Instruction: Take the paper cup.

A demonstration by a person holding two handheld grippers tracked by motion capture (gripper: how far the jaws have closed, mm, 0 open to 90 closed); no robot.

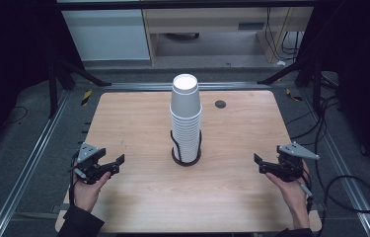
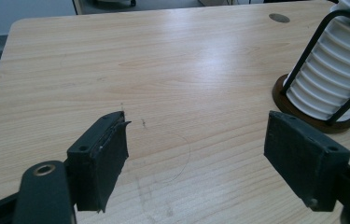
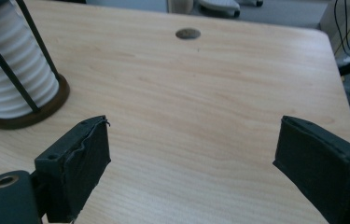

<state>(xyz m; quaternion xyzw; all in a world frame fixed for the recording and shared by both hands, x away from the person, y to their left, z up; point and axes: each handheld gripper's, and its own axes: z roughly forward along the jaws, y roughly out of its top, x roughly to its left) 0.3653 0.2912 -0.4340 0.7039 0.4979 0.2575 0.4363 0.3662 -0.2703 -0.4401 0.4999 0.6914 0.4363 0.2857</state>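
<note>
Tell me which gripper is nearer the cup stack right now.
Left, slightly. The left gripper sits open at the near-left of the cup stack; the right gripper sits open at its near-right, a little farther off. Neither touches it.

white cups point(image 1: 186, 116), dark brown holder point(image 1: 186, 159), pale wood-grain table point(image 1: 138, 118)
</note>
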